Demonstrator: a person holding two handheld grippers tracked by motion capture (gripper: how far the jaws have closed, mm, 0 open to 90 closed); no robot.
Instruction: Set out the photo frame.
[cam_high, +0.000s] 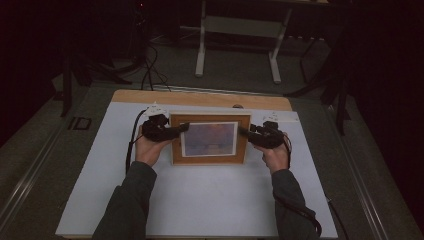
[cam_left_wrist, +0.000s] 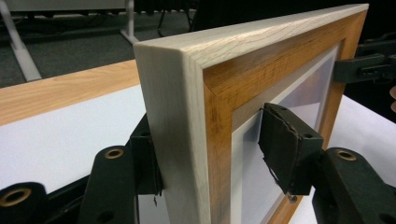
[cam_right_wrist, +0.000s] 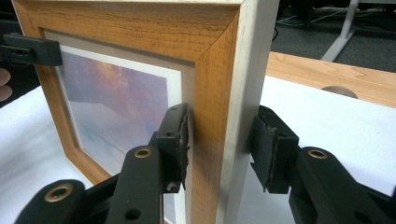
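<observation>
A wooden picture frame (cam_high: 210, 137) with a purple and orange print stands upright on the white sheet (cam_high: 200, 200). My left gripper (cam_high: 182, 127) straddles its left edge. In the left gripper view the frame (cam_left_wrist: 210, 116) sits between that gripper's (cam_left_wrist: 215, 154) jaws, with the back pad against it and the front pad (cam_left_wrist: 282, 149) slightly off the glass. My right gripper (cam_high: 245, 131) straddles the right edge. In the right gripper view its (cam_right_wrist: 222, 149) front pad (cam_right_wrist: 177, 144) lies by the frame (cam_right_wrist: 215, 70), and the rear pad stands a little off the back.
The white sheet covers a wooden table (cam_high: 200, 97) whose bare strip runs along the far side, with a round cut-out (cam_right_wrist: 338, 91) in it. Beyond it stands a white-legged table (cam_high: 240, 30), and cables (cam_high: 150, 70) lie on the dark floor.
</observation>
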